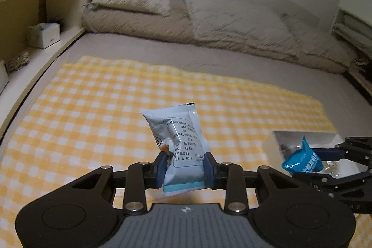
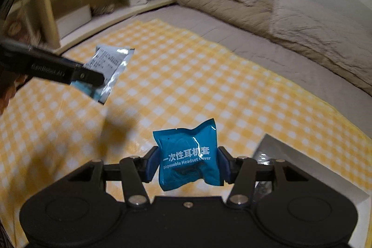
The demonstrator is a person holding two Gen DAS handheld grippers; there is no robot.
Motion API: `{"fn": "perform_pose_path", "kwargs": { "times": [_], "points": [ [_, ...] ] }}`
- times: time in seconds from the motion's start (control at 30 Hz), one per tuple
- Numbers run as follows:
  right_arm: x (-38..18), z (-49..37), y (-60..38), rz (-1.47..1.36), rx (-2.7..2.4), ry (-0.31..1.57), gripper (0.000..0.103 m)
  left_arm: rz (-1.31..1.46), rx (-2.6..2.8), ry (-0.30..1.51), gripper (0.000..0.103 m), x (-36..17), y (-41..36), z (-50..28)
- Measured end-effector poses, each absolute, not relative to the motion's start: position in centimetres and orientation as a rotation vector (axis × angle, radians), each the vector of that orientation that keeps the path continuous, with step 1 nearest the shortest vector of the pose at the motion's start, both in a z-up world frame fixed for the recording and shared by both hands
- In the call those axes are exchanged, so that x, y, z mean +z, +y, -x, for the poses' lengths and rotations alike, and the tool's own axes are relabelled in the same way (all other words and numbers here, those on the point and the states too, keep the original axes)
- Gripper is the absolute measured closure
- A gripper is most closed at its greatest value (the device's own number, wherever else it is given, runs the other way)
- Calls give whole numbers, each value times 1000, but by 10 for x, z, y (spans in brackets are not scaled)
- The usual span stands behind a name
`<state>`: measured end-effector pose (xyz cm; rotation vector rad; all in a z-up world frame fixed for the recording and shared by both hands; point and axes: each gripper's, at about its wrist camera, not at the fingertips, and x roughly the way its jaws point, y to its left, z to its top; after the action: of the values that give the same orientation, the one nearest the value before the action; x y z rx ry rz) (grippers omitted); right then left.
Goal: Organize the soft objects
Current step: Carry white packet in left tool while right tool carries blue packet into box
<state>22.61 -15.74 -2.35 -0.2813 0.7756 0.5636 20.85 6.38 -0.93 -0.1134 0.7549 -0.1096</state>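
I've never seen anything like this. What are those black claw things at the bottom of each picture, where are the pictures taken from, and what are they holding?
No robot here: a person holds a two-fingered tool in each hand. A camera on each looks forward along its fingers, so each picture shows its own tool at the bottom.

In the left camera's picture, the left tool pinches a pale blue-and-white packet. In the right camera's picture, the right tool pinches a bright blue headset-cover packet. Each tool also shows at the edge of the other's picture.

Below lies a yellow checked cloth spread over a bed, with a white box at the right and a beige duvet behind.
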Motion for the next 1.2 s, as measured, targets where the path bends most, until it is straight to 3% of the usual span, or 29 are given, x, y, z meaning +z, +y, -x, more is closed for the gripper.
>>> {"fn": "perform_pose_path", "kwargs": {
  "times": [0.6, 1.2],
  "points": [
    [7, -206, -284, 94, 295, 720, 49, 147, -359, 690, 67, -8, -55, -218],
    [-12, -191, -406, -19, 38, 763, 49, 33, -570, 824, 67, -69, -187, -247]
  ]
}}
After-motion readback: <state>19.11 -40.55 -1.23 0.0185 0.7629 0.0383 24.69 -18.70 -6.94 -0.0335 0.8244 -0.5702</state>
